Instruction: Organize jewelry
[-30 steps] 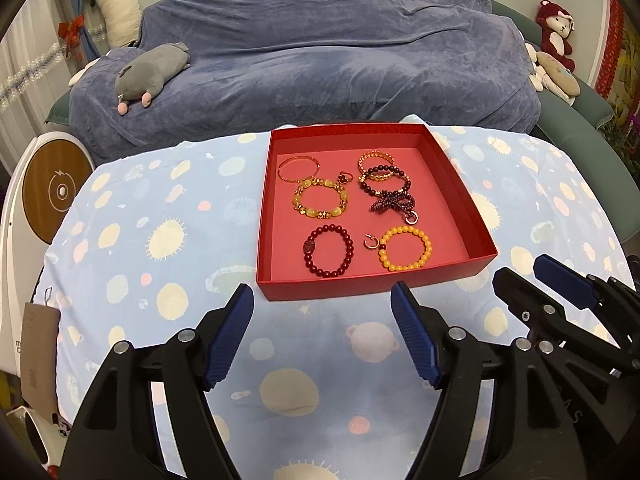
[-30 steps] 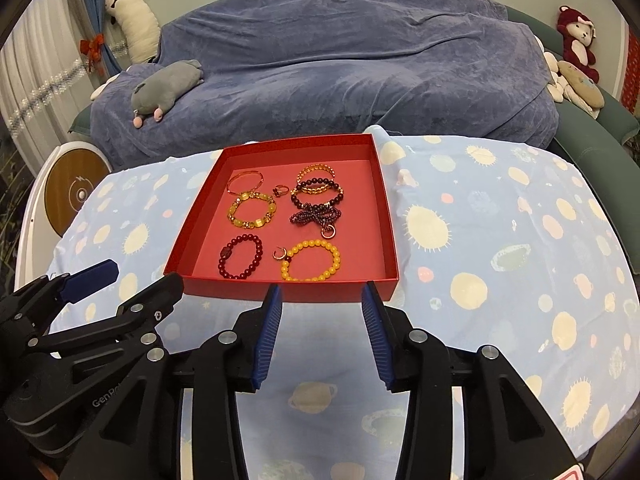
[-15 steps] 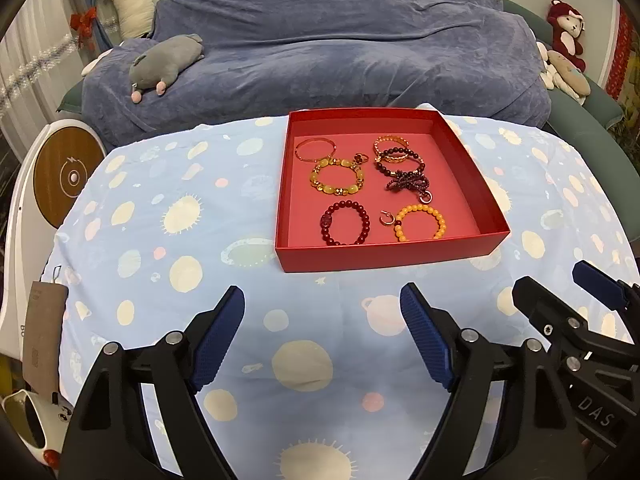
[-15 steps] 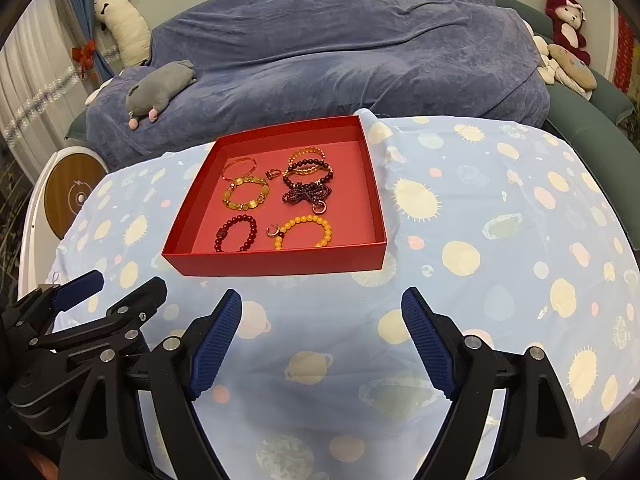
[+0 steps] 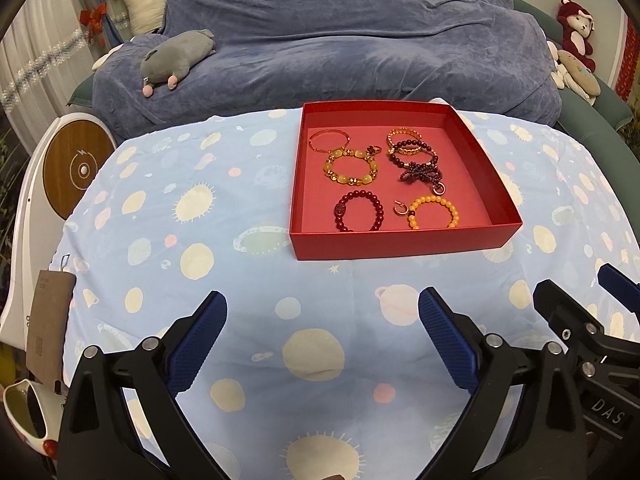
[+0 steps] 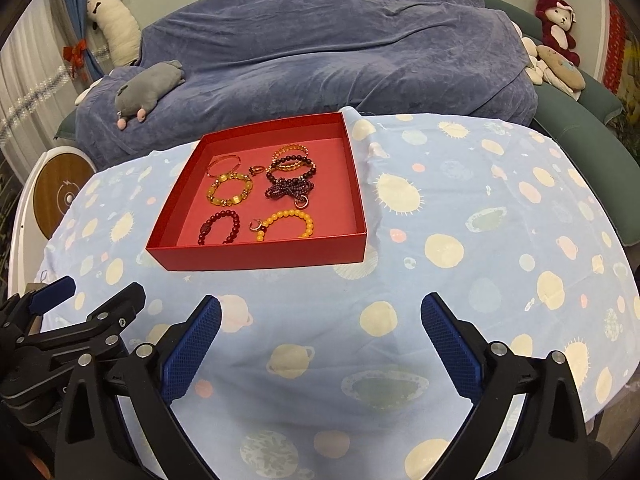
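Note:
A shallow red box (image 5: 404, 246) (image 6: 264, 257) sits on a light blue tablecloth with sun and planet prints. Inside lie several bracelets: a dark red bead one (image 5: 359, 211) (image 6: 220, 227), an orange bead one (image 5: 433, 212) (image 6: 285, 224), a yellow stone one (image 5: 351, 167) (image 6: 230, 193), a thin gold bangle (image 5: 329, 140), a dark purple beaded piece (image 5: 420, 172) (image 6: 290, 189), plus small rings. My left gripper (image 5: 322, 340) is open and empty, well in front of the box. My right gripper (image 6: 320, 340) is open and empty, also short of the box.
The tablecloth (image 5: 200, 240) covers a round table. A sofa under a blue-grey cover (image 5: 340, 48) stands behind, with a grey plush (image 5: 176, 58) and other toys on it. A white device with a wooden disc (image 5: 76, 168) stands at left.
Both grippers have pulled back from the box, which now looks farther off. The right gripper's jaws opened wide from a narrow gap; the left stayed open.

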Available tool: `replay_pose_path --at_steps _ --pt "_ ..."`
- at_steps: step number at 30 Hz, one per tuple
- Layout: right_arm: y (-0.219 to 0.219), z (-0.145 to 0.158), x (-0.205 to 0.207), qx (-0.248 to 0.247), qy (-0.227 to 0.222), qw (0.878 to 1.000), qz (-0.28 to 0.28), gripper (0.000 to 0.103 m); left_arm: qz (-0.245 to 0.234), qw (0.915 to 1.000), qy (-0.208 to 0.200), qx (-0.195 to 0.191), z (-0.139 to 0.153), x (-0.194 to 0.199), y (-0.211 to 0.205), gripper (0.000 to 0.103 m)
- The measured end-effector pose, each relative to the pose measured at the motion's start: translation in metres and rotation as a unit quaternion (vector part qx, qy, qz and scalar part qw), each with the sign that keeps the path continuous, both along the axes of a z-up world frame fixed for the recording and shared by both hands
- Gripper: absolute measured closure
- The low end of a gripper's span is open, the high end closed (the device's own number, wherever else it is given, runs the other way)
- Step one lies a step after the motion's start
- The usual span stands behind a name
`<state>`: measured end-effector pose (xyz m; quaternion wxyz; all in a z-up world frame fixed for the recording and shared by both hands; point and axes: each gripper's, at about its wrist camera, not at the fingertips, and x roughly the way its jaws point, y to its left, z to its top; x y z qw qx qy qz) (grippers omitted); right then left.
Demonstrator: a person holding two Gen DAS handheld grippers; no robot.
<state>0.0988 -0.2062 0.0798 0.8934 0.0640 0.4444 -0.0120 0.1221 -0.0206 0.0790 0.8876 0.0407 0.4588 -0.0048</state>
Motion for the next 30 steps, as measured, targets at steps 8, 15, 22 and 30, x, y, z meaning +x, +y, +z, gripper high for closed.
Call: replay_pose_path --at_steps 8,15,22,30 --pt "-0.0004 0.0014 -0.0007 -0.005 -0.008 1.0 -0.004 0.007 0.006 1.0 -0.001 0.003 0.0 -0.0011 0.0005 0.009" --pt "-0.001 0.0022 -0.0008 -0.008 -0.01 1.0 -0.006 0.007 0.008 0.9999 -0.002 0.007 -0.0002 -0.0007 -0.0008 0.009" --pt "-0.0015 0.0023 -0.0008 -0.009 -0.009 1.0 -0.005 0.007 0.011 0.9999 0.001 0.007 -0.0019 -0.0005 0.0002 0.009" --pt "-0.0011 0.0019 -0.0005 -0.01 -0.008 1.0 -0.005 0.007 0.015 0.9999 0.004 0.006 -0.0045 -0.0005 0.0027 0.009"
